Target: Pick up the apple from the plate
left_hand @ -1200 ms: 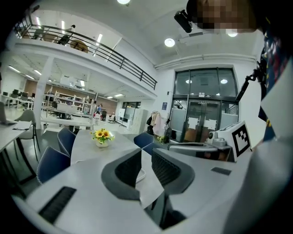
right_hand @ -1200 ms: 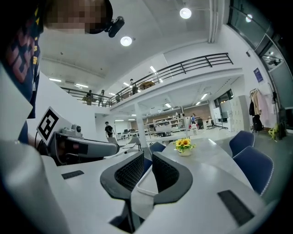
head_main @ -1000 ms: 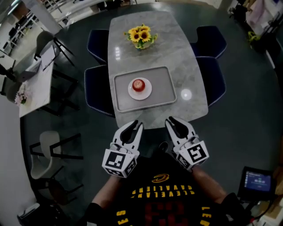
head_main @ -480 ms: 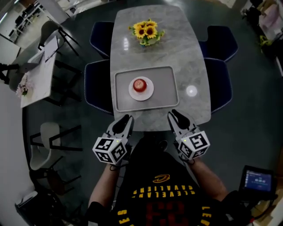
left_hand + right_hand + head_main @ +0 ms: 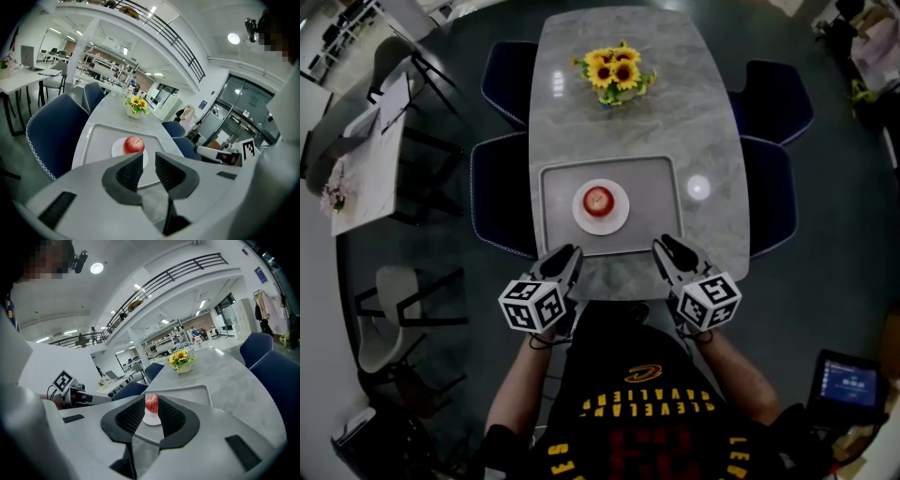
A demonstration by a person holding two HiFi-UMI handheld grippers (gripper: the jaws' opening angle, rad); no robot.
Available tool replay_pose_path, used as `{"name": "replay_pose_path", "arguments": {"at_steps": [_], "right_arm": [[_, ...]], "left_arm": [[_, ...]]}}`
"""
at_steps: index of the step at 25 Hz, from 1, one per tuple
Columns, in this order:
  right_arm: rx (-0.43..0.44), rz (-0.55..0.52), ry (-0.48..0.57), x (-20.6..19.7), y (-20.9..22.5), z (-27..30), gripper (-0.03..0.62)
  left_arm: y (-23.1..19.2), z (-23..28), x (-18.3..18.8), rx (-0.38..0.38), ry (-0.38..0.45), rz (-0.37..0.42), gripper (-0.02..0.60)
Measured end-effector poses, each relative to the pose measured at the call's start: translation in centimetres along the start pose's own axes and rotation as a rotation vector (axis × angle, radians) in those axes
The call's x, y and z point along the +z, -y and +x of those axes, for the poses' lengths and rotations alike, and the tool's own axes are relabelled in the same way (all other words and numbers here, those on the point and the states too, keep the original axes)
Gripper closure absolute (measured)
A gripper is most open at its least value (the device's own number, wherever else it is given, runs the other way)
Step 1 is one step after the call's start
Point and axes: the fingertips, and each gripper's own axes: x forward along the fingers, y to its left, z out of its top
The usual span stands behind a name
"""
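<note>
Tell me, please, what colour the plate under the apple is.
The plate is white, seen best in the head view.

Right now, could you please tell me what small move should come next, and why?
Probably ease the right tool forward toward the apple: its jaws stand apart and empty at the near edge of the table, lined up with the apple, which sits untouched on the plate.

- Yellow letters "CLEVELAND", upside down, on the person's black shirt (image 5: 642,401), bottom centre of the head view
- Dim red print (image 5: 666,446) below them: unreadable
- Square black-and-white code markers, no letters, on the cubes of the left gripper (image 5: 565,255) and right gripper (image 5: 667,246)
- Blue wall sign (image 5: 258,274), upper right of the right gripper view: too small to read
</note>
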Motion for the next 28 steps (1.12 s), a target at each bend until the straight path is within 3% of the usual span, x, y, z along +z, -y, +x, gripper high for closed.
{"name": "replay_pose_path", "arguments": {"at_steps": [14,21,23,28], "right_arm": [[-0.014,0.115,-0.16,-3.4,2.9,7.0,0.517],[-0.021,0.187,-0.229,-5.3,4.1,9.2,0.517],[-0.025,0.208,-0.242,-5.6,4.6,9.9,0.517],[-0.011,0.291,-0.304,-7.7,6.6,12.6,0.519]], "left_arm": [[-6.2,6.1,-1.5,0.047,-0.179,-0.08,0.509],[-9.0,8.5,-2.5,0.071,-0.217,-0.236,0.509],[-9.7,9.0,-2.8,0.078,-0.228,-0.271,0.465],[-10.9,11.4,-3.7,0.039,-0.267,-0.368,0.465]]}}
